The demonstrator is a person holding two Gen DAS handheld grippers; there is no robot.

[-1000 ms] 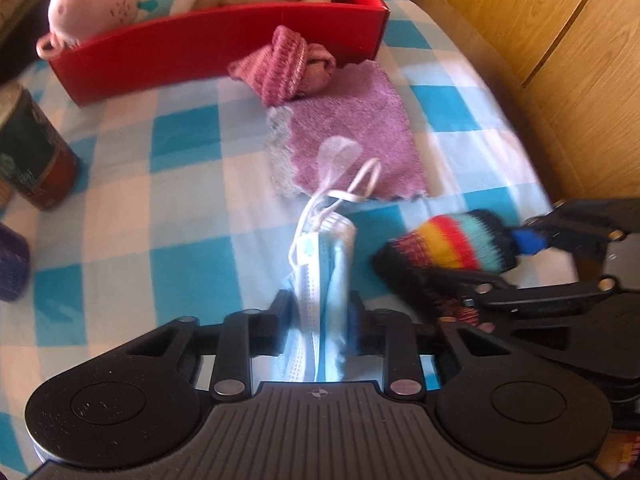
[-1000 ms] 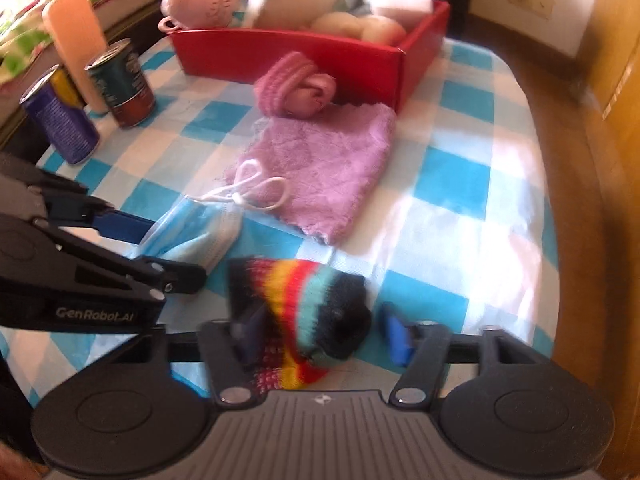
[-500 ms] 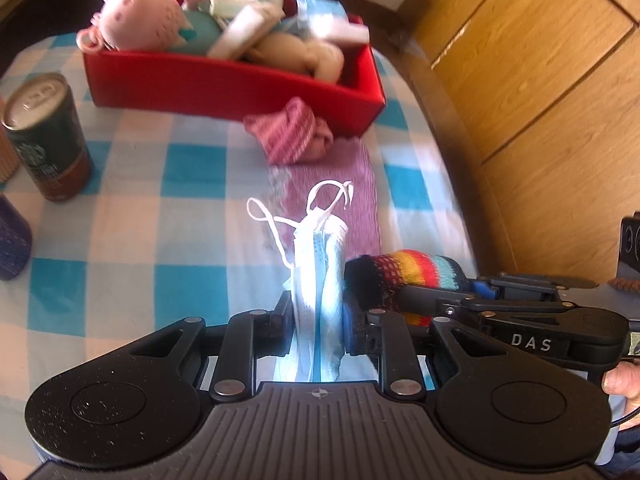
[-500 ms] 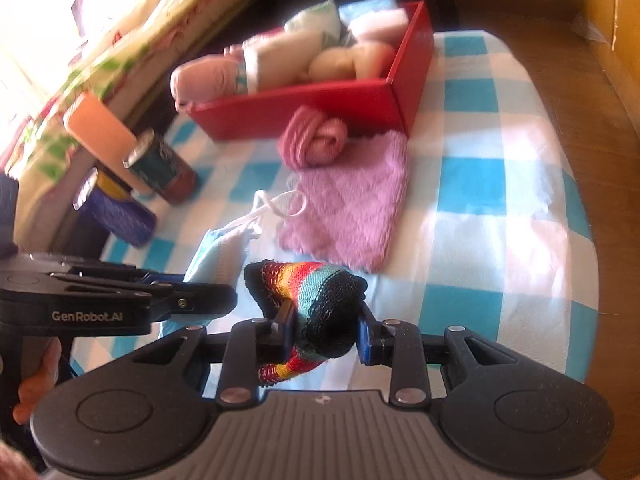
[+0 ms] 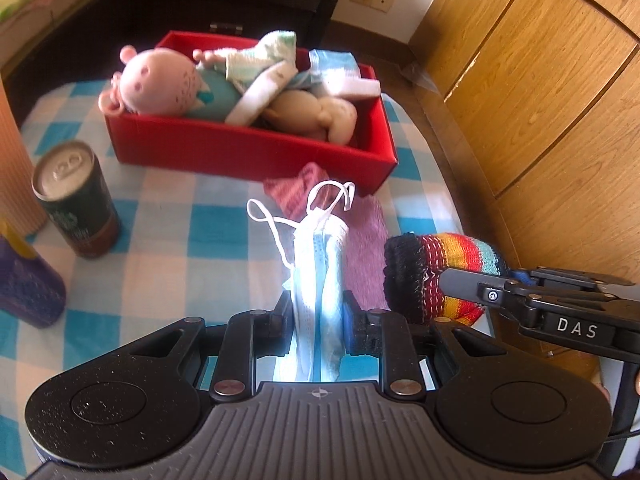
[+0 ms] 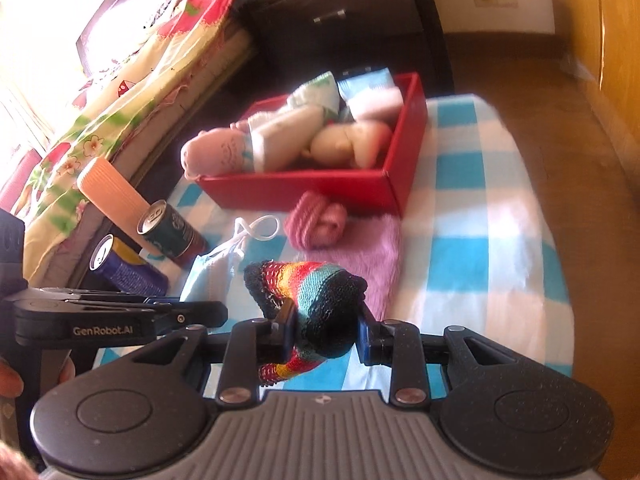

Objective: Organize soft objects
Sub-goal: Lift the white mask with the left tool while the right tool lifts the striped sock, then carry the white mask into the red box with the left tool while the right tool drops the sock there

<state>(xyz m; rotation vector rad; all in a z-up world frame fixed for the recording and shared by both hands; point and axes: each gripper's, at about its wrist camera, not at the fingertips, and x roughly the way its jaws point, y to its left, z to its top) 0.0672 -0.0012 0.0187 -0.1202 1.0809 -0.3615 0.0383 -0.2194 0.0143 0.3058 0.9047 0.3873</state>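
My left gripper [image 5: 318, 314] is shut on a folded blue face mask [image 5: 318, 264] and holds it above the checked table; its ear loops stick up. My right gripper [image 6: 326, 330] is shut on a rainbow-striped knit piece [image 6: 316, 300], also lifted; it shows in the left wrist view [image 5: 436, 268] at the right. A red box [image 5: 256, 152] at the table's far side holds a pink doll, cloths and soft toys. A rolled pink sock [image 6: 316, 220] and a purple cloth [image 6: 368, 256] lie in front of the box.
A dark drink can [image 5: 76, 200] and a purple can [image 5: 28, 284] stand at the left, with an orange ribbed object [image 6: 110, 194] behind. Wooden cabinet doors [image 5: 540, 80] are at the right, a bed with floral cover [image 6: 120, 80] at the left.
Both grippers have risen from the table with their items. The right gripper closed on the rainbow knit piece and lifted it; the mask hangs free of the table.
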